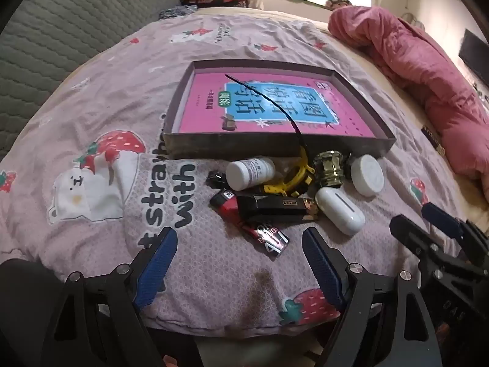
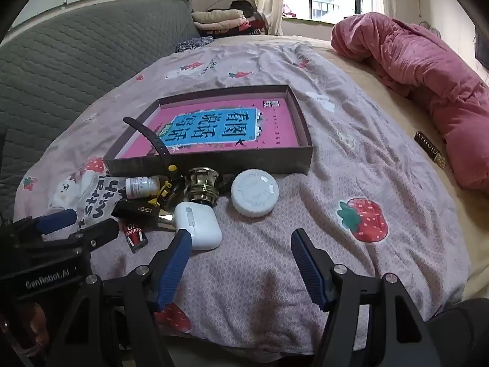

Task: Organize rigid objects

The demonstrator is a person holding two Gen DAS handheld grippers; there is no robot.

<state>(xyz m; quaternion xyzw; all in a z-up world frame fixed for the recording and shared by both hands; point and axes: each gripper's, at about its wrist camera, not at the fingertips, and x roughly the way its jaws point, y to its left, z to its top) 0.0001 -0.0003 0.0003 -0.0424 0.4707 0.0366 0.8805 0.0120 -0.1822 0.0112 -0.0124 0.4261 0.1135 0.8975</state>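
Observation:
A shallow dark box (image 1: 275,148) (image 2: 214,162) with a pink book inside lies on the bed. In front of it lies a pile: a white bottle (image 1: 249,172) (image 2: 142,187), a yellow and black watch (image 1: 295,177) (image 2: 166,189) with its strap over the box, a brass knob (image 1: 328,168) (image 2: 203,188), a round white jar (image 1: 366,174) (image 2: 254,195), a white earbud case (image 1: 340,211) (image 2: 197,224), a black box (image 1: 272,208) (image 2: 137,211) and a red lighter (image 1: 250,223) (image 2: 134,234). My left gripper (image 1: 240,253) is open, just short of the lighter. My right gripper (image 2: 240,257) is open, right of the case.
A rolled pink quilt (image 1: 428,61) (image 2: 428,70) lies along the right side of the bed. A grey quilted headboard (image 1: 61,30) (image 2: 76,61) stands at the left. Folded clothes (image 2: 220,20) sit at the far end by the window.

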